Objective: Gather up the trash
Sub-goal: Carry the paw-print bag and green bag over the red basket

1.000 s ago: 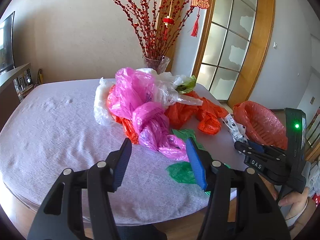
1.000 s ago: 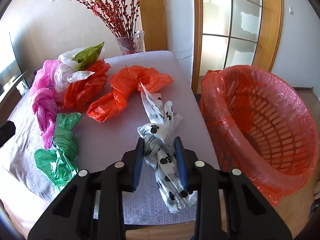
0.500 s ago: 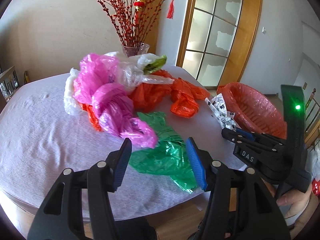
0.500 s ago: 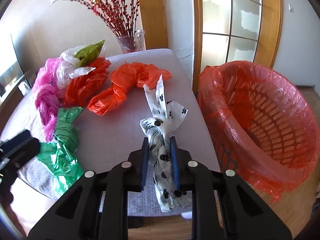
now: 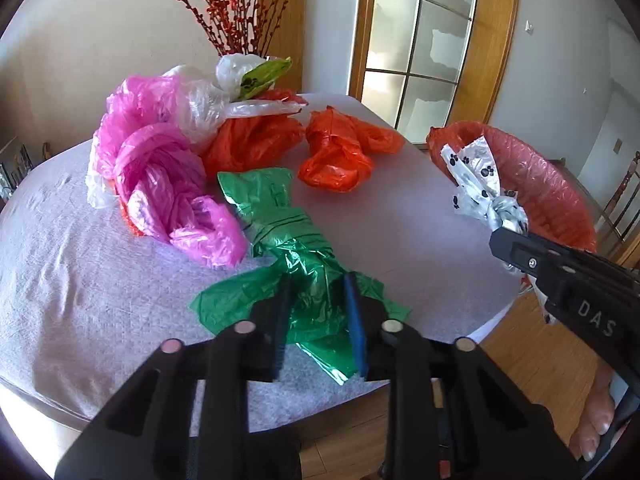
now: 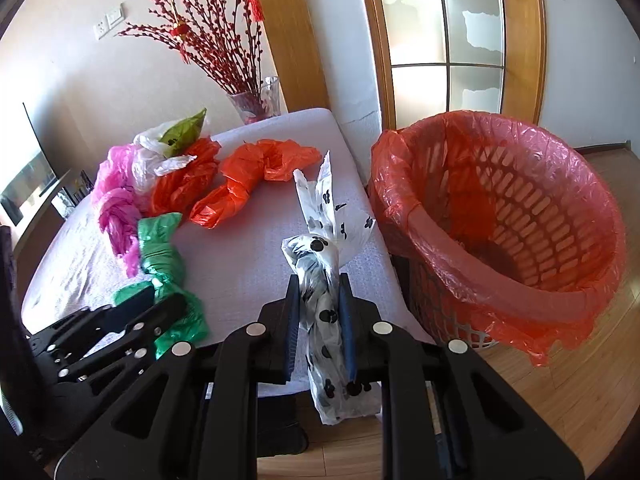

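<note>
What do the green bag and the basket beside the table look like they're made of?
Green bag: thin plastic film, glossy; it crinkles and throws bright glints. Basket: apparently rigid moulded plastic, pale, with slotted lattice walls, lined with a thin translucent red plastic bag folded over the rim. Its exact colour is unclear through the liner.

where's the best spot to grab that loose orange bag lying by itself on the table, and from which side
Probably the twisted, narrowed waist of the orange bag, between its puffy far end and its flatter near end. There the plastic bunches into a rope thin enough for the jaws. It lies diagonally on the table, so come down from above with the fingers straddling the twist crosswise.
</note>
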